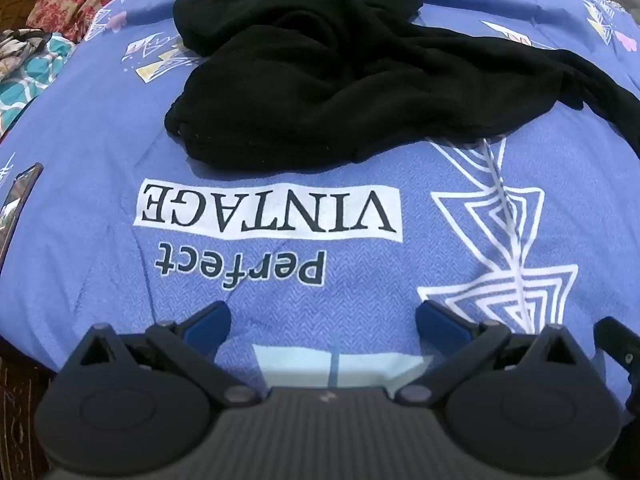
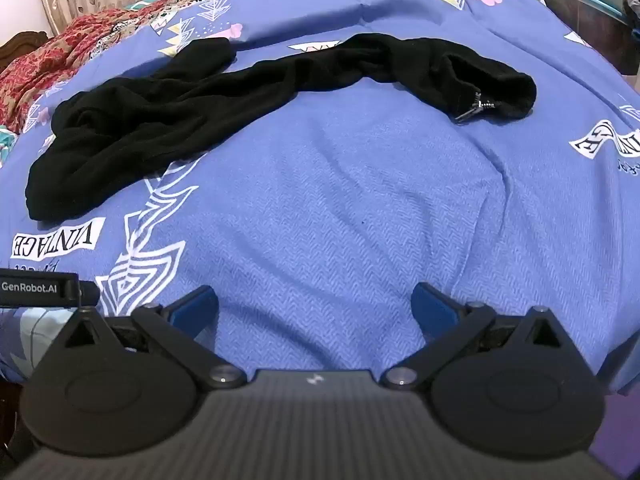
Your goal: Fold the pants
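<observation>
A pair of black pants [image 2: 224, 92] lies crumpled and unfolded on a bed covered by a blue bedspread [image 2: 360, 208] printed with white geometric shapes and the words "Perfect VINTAGE". In the right wrist view the garment stretches across the far half of the bed: a bunched heap at the left, a twisted length running to the right, and an open end with a small metal zipper [image 2: 478, 107] at the far right. In the left wrist view the same heap [image 1: 320, 80] sits just beyond the "VINTAGE" label [image 1: 266, 212], with one strip trailing off to the right edge.

The left tongs [image 1: 323, 322] hang over bare bedspread near the printed words, spread wide and released, with nothing between the blue pads [image 1: 208, 324]. The right tongs [image 2: 316, 308] are likewise spread wide and empty, over plain blue cloth well short of the pants. A red patterned blanket [image 2: 48, 76] lies bunched at the far left of the bed.
</observation>
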The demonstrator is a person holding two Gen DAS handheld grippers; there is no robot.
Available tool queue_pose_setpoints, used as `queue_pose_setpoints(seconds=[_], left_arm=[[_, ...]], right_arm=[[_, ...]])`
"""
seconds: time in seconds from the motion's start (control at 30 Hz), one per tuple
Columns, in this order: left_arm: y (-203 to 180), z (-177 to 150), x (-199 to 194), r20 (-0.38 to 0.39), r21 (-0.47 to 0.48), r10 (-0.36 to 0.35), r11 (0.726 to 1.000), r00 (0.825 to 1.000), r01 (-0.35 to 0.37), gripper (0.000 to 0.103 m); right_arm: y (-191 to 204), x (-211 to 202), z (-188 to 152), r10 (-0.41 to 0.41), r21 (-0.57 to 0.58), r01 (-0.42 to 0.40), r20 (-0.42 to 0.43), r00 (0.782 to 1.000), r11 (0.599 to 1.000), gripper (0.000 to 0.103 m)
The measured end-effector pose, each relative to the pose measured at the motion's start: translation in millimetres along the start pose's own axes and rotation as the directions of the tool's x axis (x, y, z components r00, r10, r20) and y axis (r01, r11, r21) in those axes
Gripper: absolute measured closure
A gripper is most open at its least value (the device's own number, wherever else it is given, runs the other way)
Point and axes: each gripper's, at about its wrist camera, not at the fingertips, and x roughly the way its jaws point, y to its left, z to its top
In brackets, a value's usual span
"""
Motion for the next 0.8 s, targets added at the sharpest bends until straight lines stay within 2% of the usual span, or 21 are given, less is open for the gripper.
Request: queue_pose_setpoints(seconds=[0.33, 0.53, 0.8], left_arm=[[-3, -4, 5, 0.018, -0.012, 0.003, 1.0, 1.0, -0.003, 0.0], [0, -9, -4, 0.075, -0.025, 0.003, 1.0, 0.997, -0.001, 0.0], [1, -7, -6, 0.07, -0.017, -0.003, 1.0, 0.998, 0.004, 0.0]], right_arm=[[1, 2, 1, -0.008, -0.017, 0.008, 0.005, 1.0, 1.0, 0.0], [2, 1, 0, -0.005, -0.019, 0.006, 0.01, 1.0, 1.0, 0.0], [0, -1, -2, 0.0, -0.019, 0.0, 0.018, 1.0, 1.0, 0.0]])
